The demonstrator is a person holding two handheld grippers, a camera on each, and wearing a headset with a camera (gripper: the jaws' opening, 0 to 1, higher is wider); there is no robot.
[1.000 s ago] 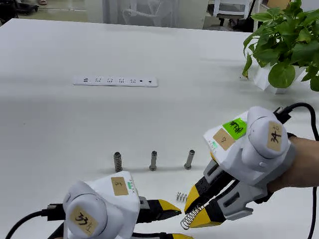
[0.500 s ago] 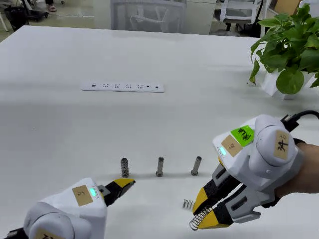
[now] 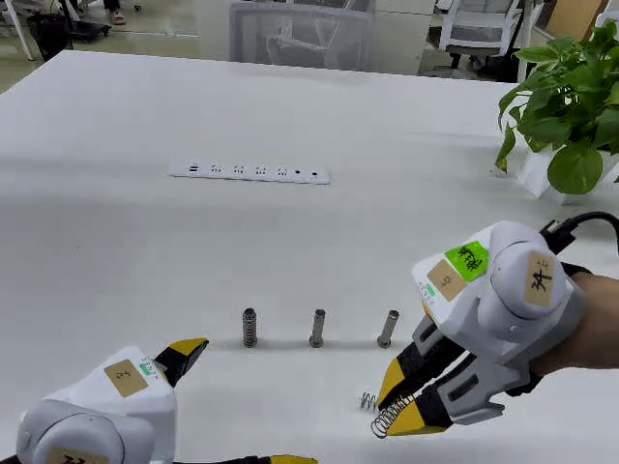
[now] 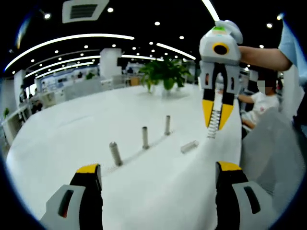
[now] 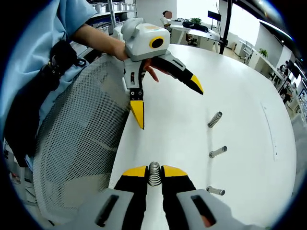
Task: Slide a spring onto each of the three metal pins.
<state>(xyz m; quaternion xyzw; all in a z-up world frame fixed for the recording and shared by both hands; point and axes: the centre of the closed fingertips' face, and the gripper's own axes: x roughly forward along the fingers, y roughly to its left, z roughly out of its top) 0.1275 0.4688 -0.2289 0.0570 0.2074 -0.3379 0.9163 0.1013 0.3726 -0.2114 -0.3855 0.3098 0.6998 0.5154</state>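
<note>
a white power strip [image 3: 259, 172] lies flat far back on the smooth white table [image 3: 116, 242], and a leafy green potted plant [image 3: 571, 106] in a white pot stands at the far right edge, both well apart from the work. a grey mesh chair [image 5: 81, 143] sits by the near edge of the table in the right gripper view. nothing stands between the tongs and the pins.

three short metal pins stand upright in a row near the front of the table. the left pin [image 3: 250, 327] already wears a coiled spring around its shaft. the middle pin [image 3: 317, 328] and right pin [image 3: 389, 329] are bare, smooth cylinders with small caps. a small loose spring [image 3: 367, 400] lies on its side on the table in front of the right pin.

the right tongs [image 3: 385, 411], white-bodied with yellow-and-black tips, point down and left toward the table, near the loose spring, and are clamped on a thin wire held spring [image 5: 154, 173] that sticks out past the tips. the left tongs [image 3: 251, 401] sit low at the front left, jaws spread wide apart and holding nothing, aimed toward the row of pins.
</note>
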